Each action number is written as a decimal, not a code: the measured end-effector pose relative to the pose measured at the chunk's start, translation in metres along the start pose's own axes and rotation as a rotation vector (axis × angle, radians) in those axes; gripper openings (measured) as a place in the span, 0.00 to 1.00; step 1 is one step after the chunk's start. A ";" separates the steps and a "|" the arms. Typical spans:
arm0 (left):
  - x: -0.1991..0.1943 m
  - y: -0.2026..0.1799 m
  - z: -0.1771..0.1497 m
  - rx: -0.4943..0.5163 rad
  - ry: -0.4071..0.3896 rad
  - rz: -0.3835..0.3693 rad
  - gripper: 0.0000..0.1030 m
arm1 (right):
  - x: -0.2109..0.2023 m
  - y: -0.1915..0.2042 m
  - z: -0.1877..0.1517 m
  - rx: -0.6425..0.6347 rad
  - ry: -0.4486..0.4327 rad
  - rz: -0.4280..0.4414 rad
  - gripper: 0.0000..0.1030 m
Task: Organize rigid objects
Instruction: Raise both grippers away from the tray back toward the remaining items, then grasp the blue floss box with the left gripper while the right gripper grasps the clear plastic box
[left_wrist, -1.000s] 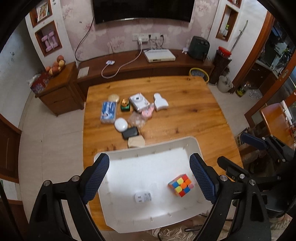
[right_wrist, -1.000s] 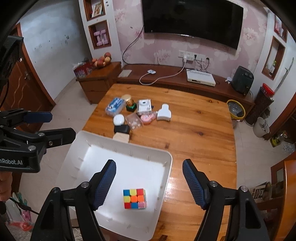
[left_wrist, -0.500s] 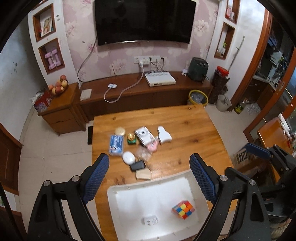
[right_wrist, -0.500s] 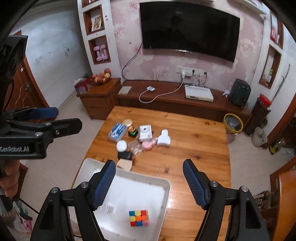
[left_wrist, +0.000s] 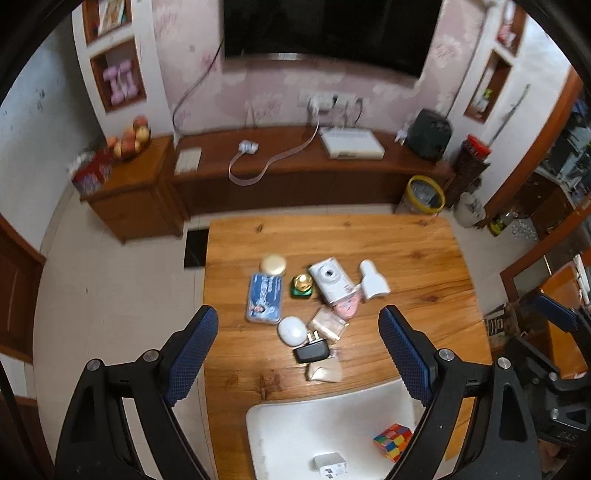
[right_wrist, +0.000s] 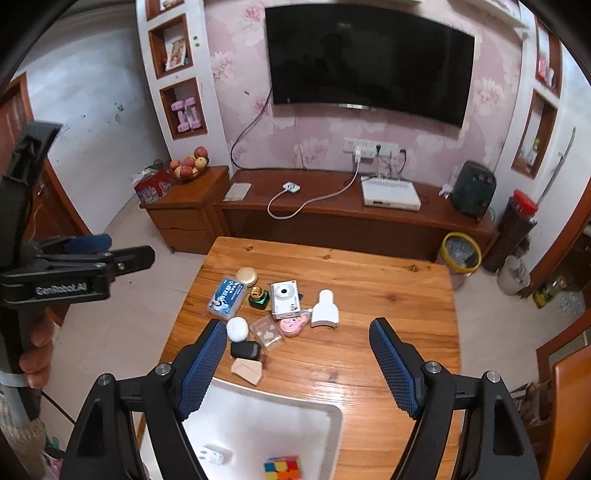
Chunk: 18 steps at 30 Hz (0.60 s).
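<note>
A white tray (left_wrist: 280, 428) at the table's near edge holds a colourful puzzle cube (left_wrist: 392, 441) and a white plug adapter (left_wrist: 330, 466); the tray (right_wrist: 321, 417), cube (right_wrist: 282, 468) and adapter (right_wrist: 213, 455) also show in the right wrist view. A cluster lies mid-table: white camera (left_wrist: 330, 279), blue packet (left_wrist: 265, 298), green bottle (left_wrist: 301, 287), white oval case (left_wrist: 291, 330), black charger (left_wrist: 311, 350), white scoop-shaped piece (left_wrist: 373, 283). My left gripper (left_wrist: 297, 363) and right gripper (right_wrist: 297, 365) are both open, empty, high above the table.
A wooden table (left_wrist: 424, 295) stands in front of a long TV cabinet (right_wrist: 332, 218). A yellow-rimmed bin (right_wrist: 461, 254) sits right of the table. A side cabinet with fruit (right_wrist: 188, 166) stands at left. My left gripper also shows in the right wrist view (right_wrist: 77, 254).
Both grippers have risen and pulled back from the tray, so the table looks smaller and farther. The cube and adapter stay in the tray.
</note>
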<state>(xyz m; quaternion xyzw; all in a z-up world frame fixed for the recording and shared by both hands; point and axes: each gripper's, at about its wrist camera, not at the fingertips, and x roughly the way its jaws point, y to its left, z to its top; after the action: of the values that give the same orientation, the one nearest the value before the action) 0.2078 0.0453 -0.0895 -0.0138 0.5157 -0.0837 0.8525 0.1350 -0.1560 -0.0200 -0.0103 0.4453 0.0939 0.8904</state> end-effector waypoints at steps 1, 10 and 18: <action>0.019 0.006 0.004 -0.011 0.037 -0.002 0.88 | 0.008 0.000 0.003 0.010 0.011 0.002 0.78; 0.140 0.022 0.003 0.067 0.239 0.098 0.88 | 0.107 0.001 0.005 0.065 0.171 0.015 0.78; 0.218 0.039 0.001 0.051 0.352 0.120 0.88 | 0.216 0.027 -0.023 -0.051 0.303 -0.003 0.77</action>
<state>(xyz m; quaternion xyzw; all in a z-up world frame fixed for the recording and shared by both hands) 0.3131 0.0490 -0.2845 0.0533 0.6547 -0.0468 0.7526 0.2389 -0.0978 -0.2036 -0.0475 0.5721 0.1010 0.8126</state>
